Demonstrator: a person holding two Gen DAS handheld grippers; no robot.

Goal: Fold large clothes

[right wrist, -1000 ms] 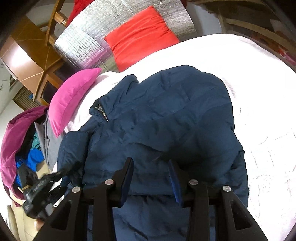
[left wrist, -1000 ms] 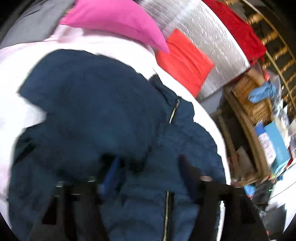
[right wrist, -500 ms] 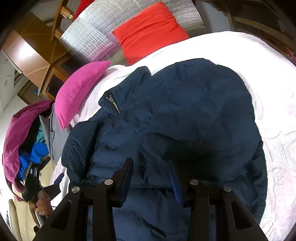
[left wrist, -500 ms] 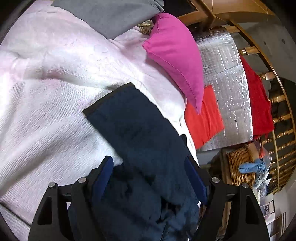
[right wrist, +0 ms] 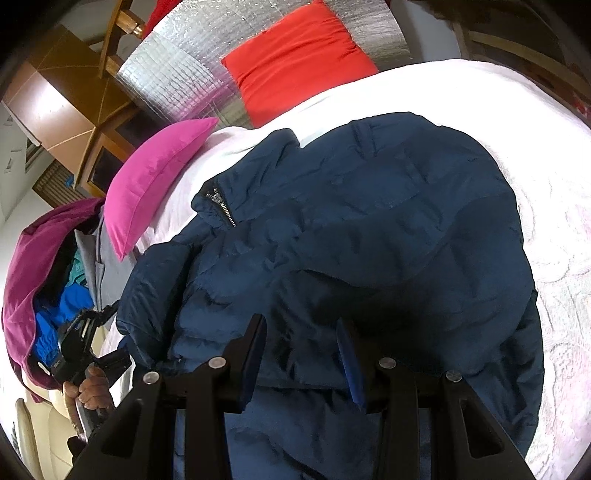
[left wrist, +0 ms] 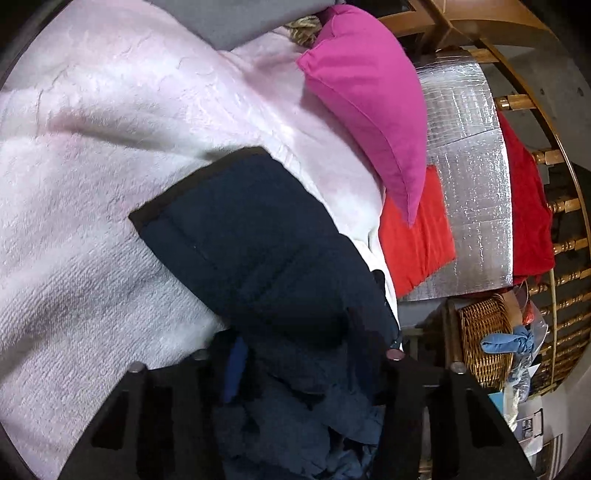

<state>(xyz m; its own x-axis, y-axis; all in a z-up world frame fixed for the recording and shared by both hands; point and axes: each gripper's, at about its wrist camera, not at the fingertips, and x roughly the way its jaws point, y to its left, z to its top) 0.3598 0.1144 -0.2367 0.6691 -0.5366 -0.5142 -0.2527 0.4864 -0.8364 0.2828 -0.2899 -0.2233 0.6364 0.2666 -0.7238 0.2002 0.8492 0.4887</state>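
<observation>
A navy puffer jacket (right wrist: 351,236) lies on the white bedspread (right wrist: 517,122), collar and zipper toward the pillows. One sleeve (left wrist: 240,236) stretches out flat across the bedspread in the left wrist view. My left gripper (left wrist: 295,354) is open, its fingers on either side of the sleeve's upper part; it also shows in the right wrist view (right wrist: 88,343) at the jacket's left edge, in a hand. My right gripper (right wrist: 301,347) is open and empty, hovering just above the jacket's lower body.
A pink pillow (left wrist: 373,99) and a red cushion (right wrist: 295,62) lean on a silver foil panel (left wrist: 469,177) at the bed's head. A grey garment (left wrist: 236,18) lies beyond. A wicker basket (left wrist: 484,339) and wooden railing stand off the bed. A clothes pile (right wrist: 48,266) lies left.
My left gripper swung from over the jacket's front to the left sleeve and closed in over it. The right gripper stayed open and drifted slightly over the jacket's body.
</observation>
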